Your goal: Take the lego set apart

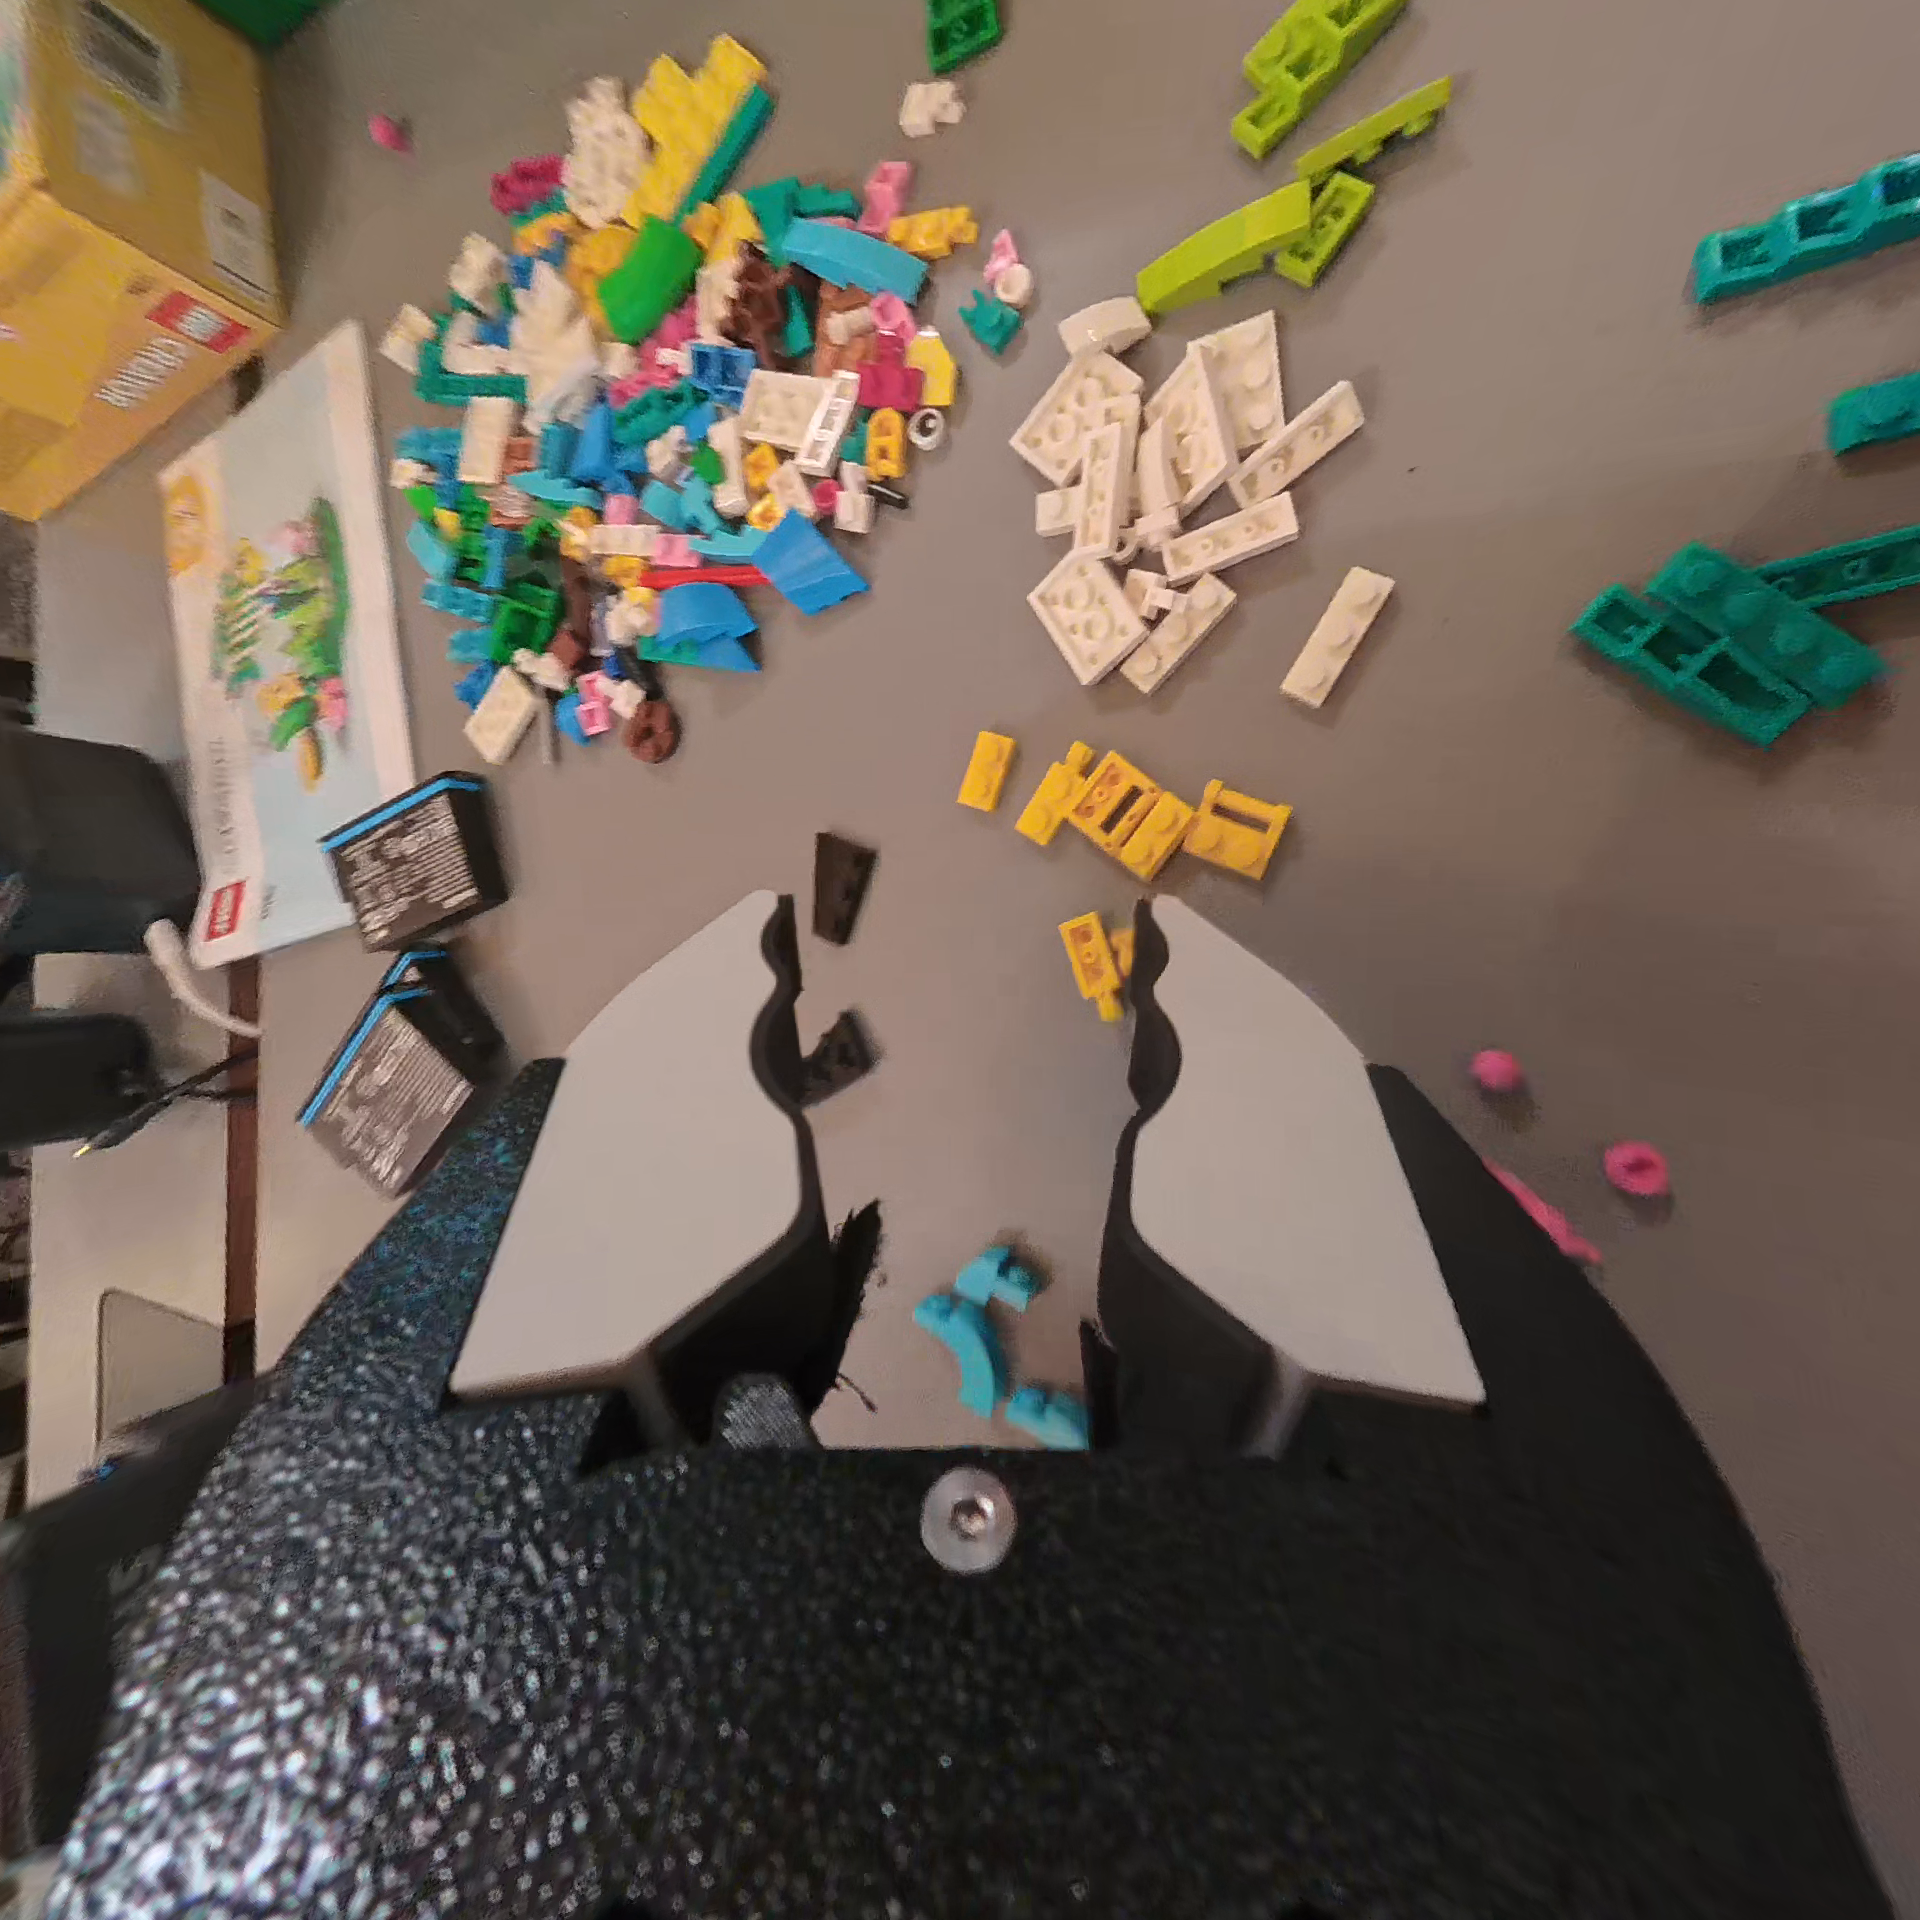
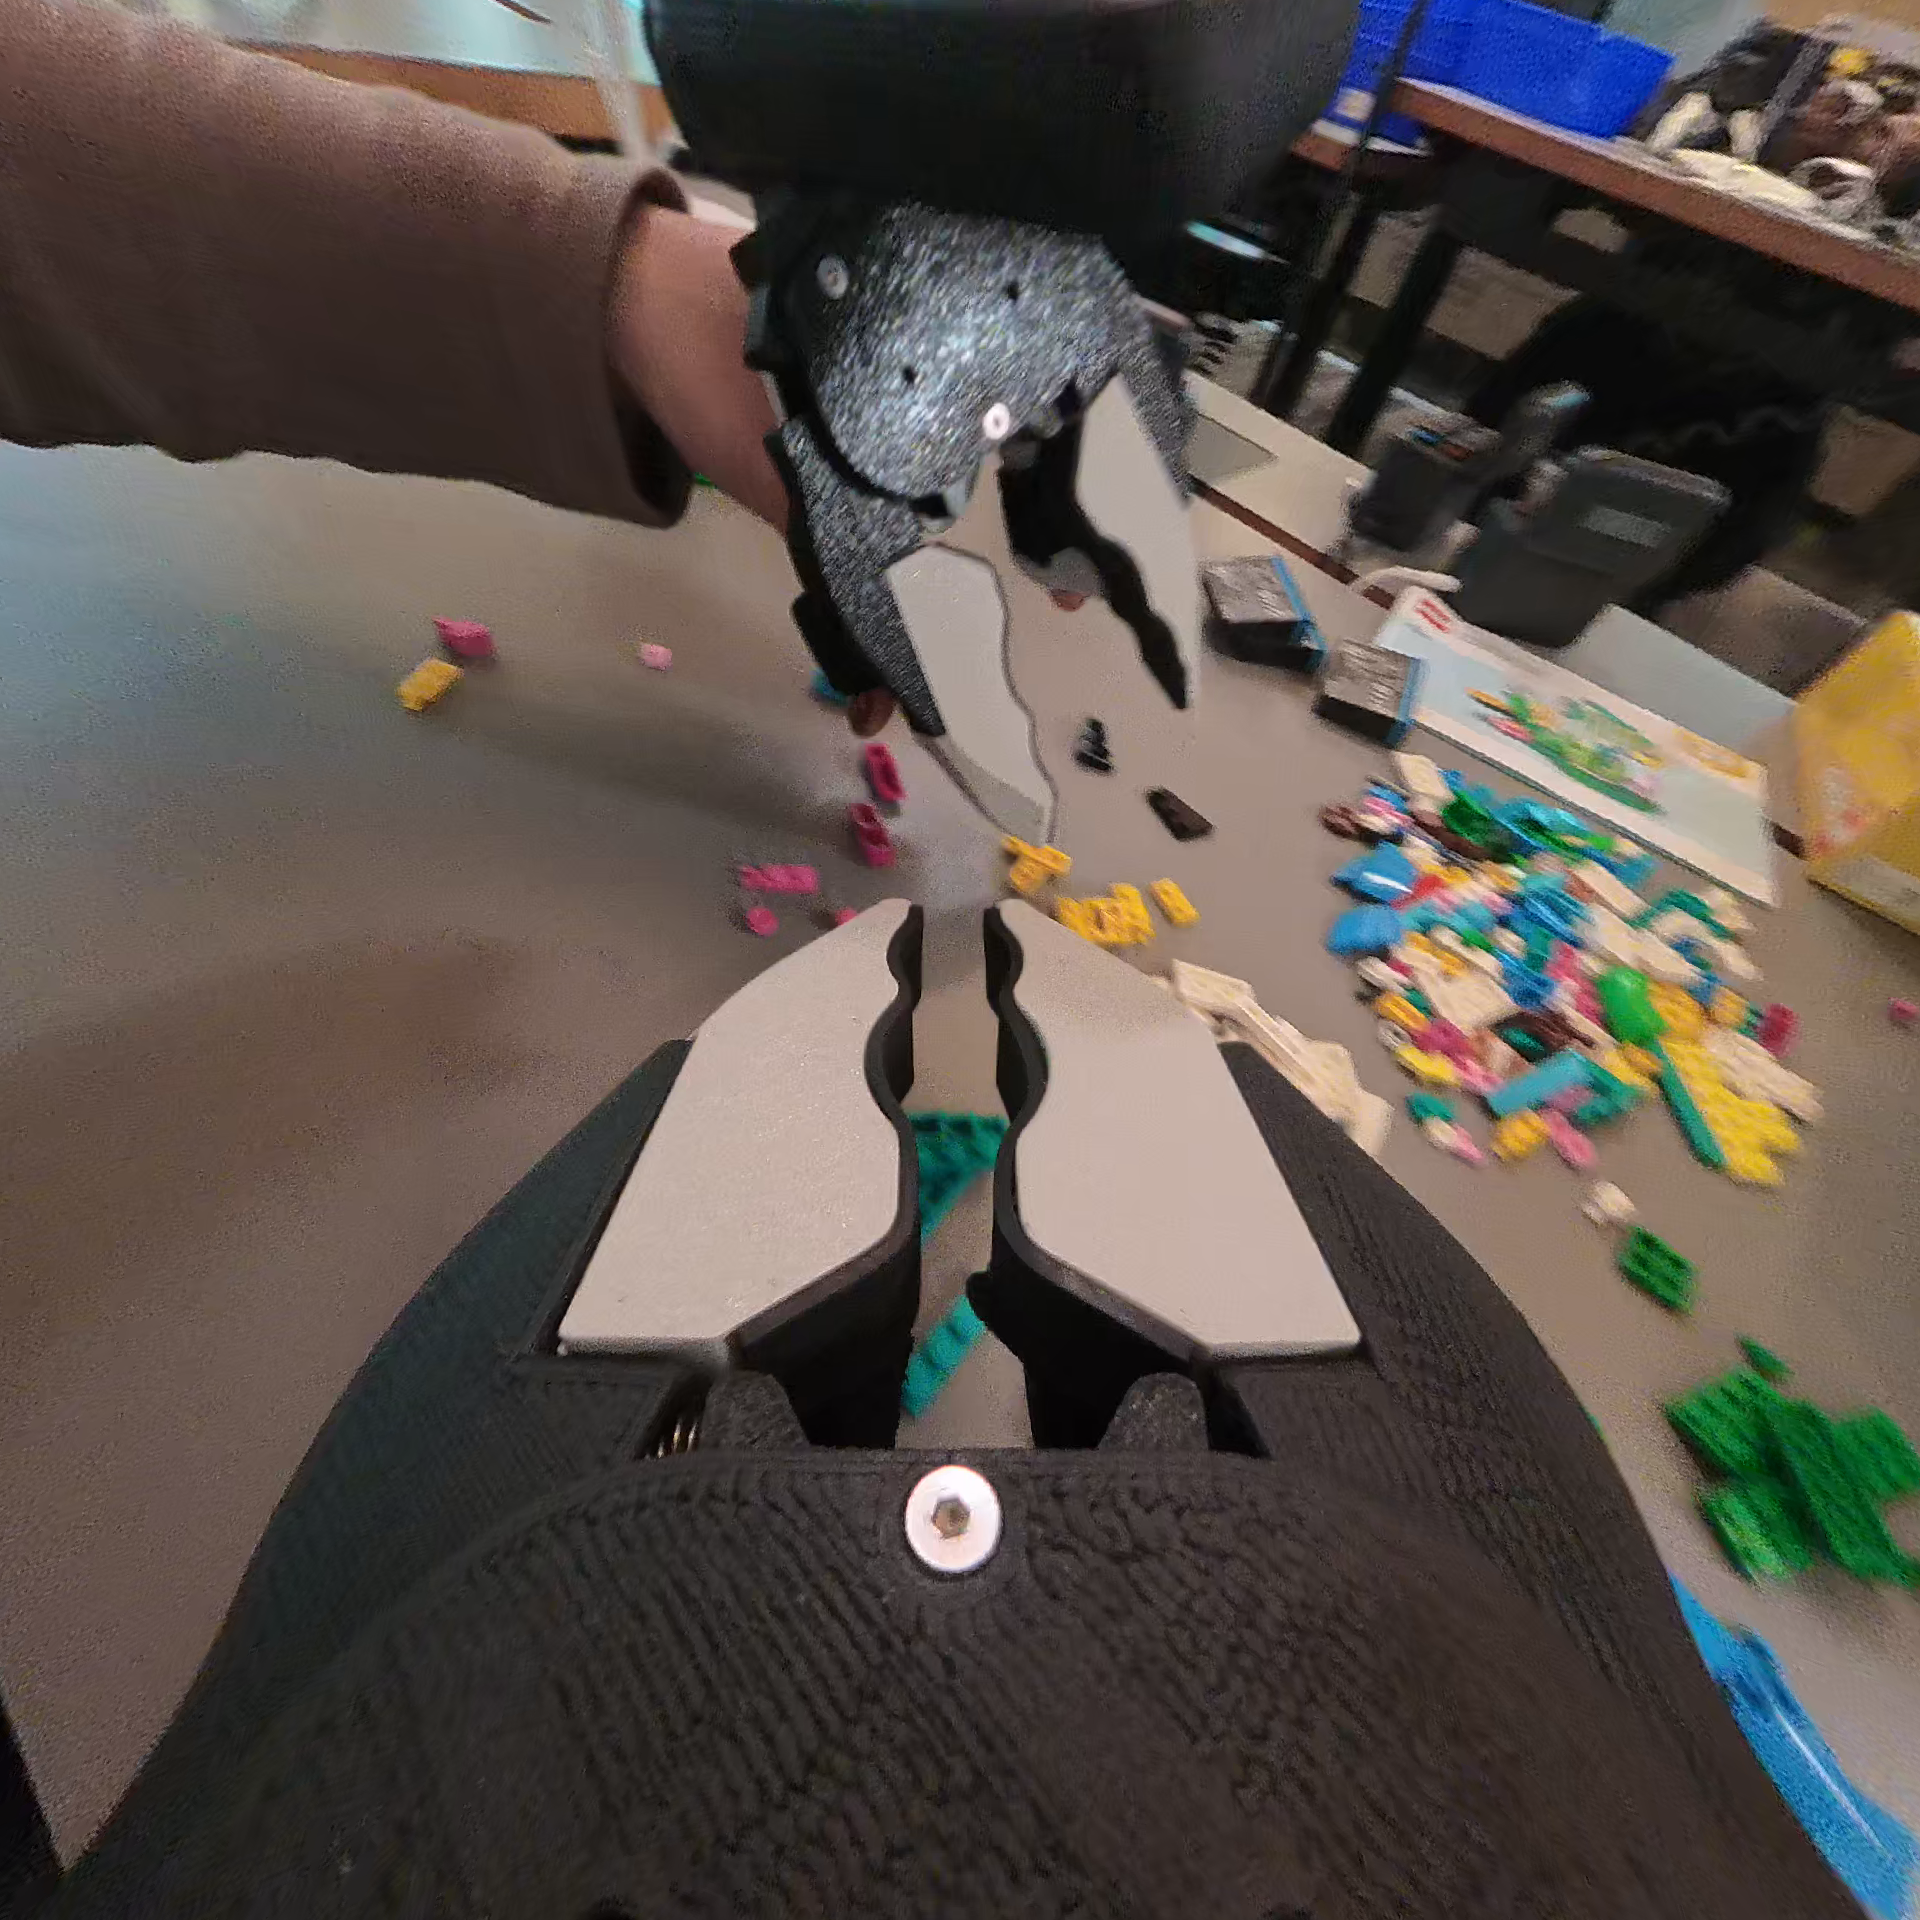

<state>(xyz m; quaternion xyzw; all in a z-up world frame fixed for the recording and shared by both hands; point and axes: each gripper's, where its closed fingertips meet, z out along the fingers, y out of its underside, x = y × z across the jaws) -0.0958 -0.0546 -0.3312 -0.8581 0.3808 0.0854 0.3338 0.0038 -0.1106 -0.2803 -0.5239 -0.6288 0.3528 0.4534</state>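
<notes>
My left gripper point(image 1: 961, 914) is open and empty, held above the grey table point(image 1: 1455, 987). Under it lie two black pieces point(image 1: 844, 888), a small yellow piece point(image 1: 1091, 956) and light blue pieces point(image 1: 987, 1340). Loose Lego lies in colour groups: yellow point(image 1: 1127, 810), white point(image 1: 1184, 499), teal point(image 1: 1725, 655), lime point(image 1: 1299, 208), and a mixed pile point(image 1: 665, 416). In the right wrist view my right gripper point(image 2: 951, 920) has a narrow gap and nothing between its tips. Teal pieces point(image 2: 951, 1153) show through the gap on the table below. The left gripper point(image 2: 1107, 758) hangs ahead, tips pointing down.
An instruction booklet point(image 1: 281, 644), a yellow box point(image 1: 114, 239) and two black batteries point(image 1: 416, 862) lie at the table's left edge. Pink pieces point(image 2: 873, 800) and green pieces point(image 2: 1787, 1475) are scattered. A person's sleeve point(image 2: 312, 260) reaches in from the left. Another table point(image 2: 1662, 197) stands behind.
</notes>
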